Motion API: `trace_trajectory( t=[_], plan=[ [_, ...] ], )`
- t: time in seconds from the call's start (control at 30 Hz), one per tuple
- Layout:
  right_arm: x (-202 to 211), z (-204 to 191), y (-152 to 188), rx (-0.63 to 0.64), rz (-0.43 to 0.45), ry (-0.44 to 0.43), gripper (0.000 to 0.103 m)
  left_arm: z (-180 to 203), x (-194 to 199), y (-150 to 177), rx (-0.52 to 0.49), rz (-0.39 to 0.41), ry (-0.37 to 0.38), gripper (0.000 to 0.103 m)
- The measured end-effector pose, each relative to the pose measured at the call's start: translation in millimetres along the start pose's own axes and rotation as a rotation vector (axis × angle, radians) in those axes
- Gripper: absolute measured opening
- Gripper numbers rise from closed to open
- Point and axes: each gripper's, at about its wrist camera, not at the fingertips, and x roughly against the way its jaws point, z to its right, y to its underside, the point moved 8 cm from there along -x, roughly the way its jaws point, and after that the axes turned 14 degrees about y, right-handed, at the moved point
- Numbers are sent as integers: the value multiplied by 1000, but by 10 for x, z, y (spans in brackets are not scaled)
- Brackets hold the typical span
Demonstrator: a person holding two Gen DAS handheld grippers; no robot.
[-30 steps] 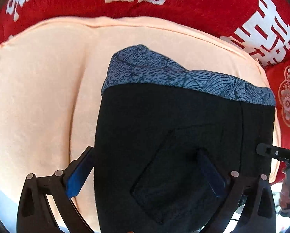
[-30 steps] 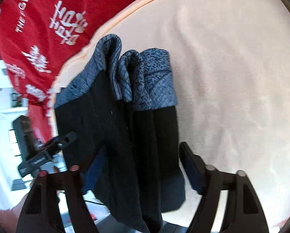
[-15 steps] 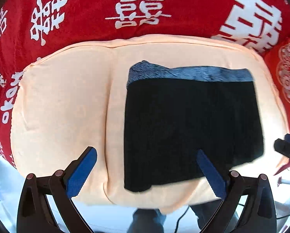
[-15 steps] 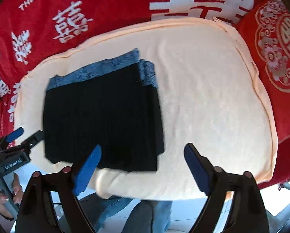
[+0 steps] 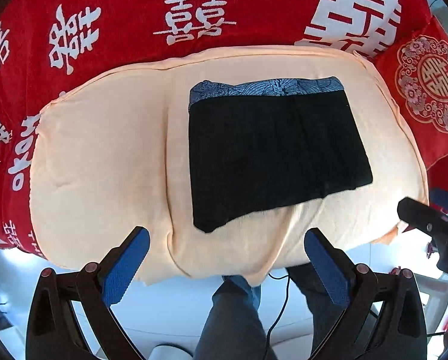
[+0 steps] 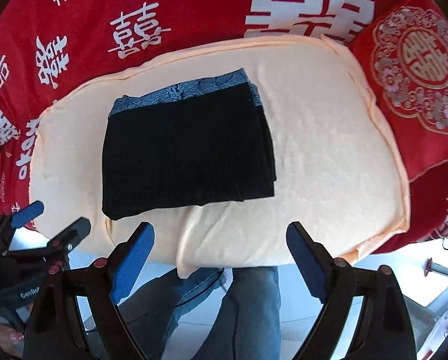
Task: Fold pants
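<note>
A red cloth (image 5: 128, 9) printed with big white characters fills the background, and on top of it sits a pale peach cushion (image 5: 104, 156) that carries the action. Right there on the cushion lie the pants (image 5: 272, 156), black, folded into a compact rectangle, with a blue patterned waistband along the far edge. They sit flat, toward the right half of the cushion in the left wrist view, toward the left half in the right wrist view (image 6: 185, 153). The left claw (image 5: 225, 265) hangs spread wide, blue pads apart, nothing between them, off the near edge of the cushion and clear of the pants. The right claw (image 6: 221, 262) is the same story: jaws gaping, empty, hovering just off the cushion's near edge, the pants ahead and slightly left of it. A red pillow (image 6: 416, 78) with an ornate gold medallion rests at the right end of the cushion. Below, the person's jeans (image 6: 248, 315) show between the claws.
</note>
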Motion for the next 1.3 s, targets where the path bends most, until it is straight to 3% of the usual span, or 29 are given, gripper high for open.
trace_trajectory(
  t=[0.3, 0.53, 1.3],
  plan=[
    [268, 1, 13, 3, 6, 60, 92, -67, 275, 86, -12, 8, -56, 103],
    [324, -35, 59, 84, 4, 86, 92, -25, 344, 195, 50, 9, -69, 103],
    [316, 36, 103, 138, -5, 57, 92, 207, 414, 312, 43, -21, -107, 103]
  ],
)
